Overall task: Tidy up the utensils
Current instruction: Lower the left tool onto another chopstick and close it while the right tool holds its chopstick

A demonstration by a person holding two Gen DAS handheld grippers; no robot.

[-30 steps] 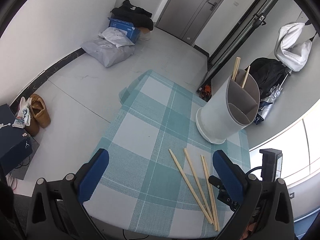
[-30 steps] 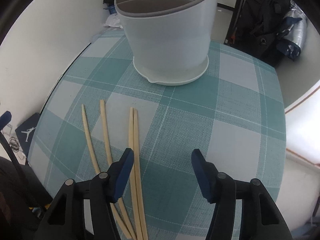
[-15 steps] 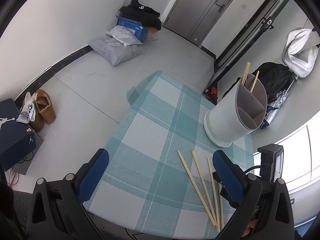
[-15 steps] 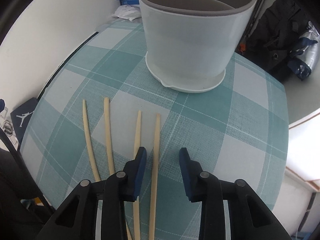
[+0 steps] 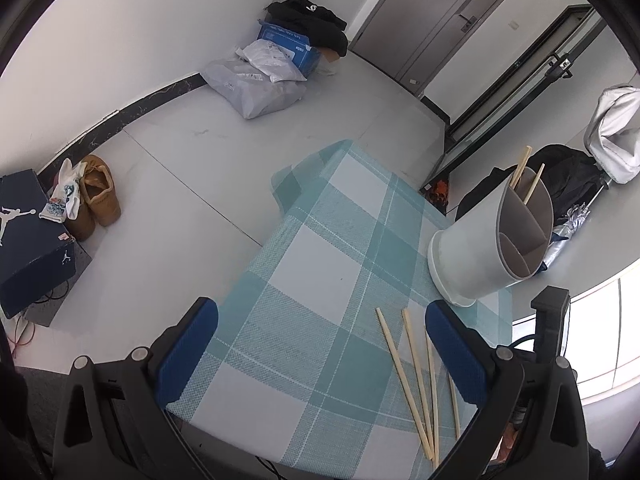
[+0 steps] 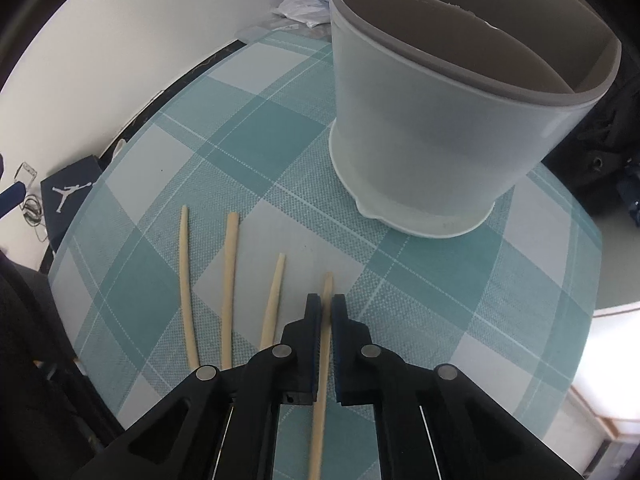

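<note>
My right gripper (image 6: 326,304) is shut on a wooden chopstick (image 6: 327,286), the rightmost of several lying on the teal checked tablecloth (image 6: 256,152). Three other chopsticks (image 6: 230,280) lie to its left. The white utensil holder (image 6: 448,128) with grey inner dividers stands just beyond. In the left wrist view my left gripper (image 5: 320,344) is open and empty, held above the table's near edge. The holder (image 5: 480,256) is at the right there, with two chopsticks (image 5: 528,180) standing in its far compartment. The loose chopsticks (image 5: 412,376) lie near the right finger.
The table (image 5: 320,256) ends close on the left, with grey floor below. On the floor are brown shoes (image 5: 96,196), a dark shoebox (image 5: 28,240), and grey parcel bags (image 5: 256,84). A black bag (image 5: 572,176) lies behind the holder.
My right gripper has closed around the rightmost chopstick and moved forward toward the holder. My left gripper has risen and drawn back, staying open.
</note>
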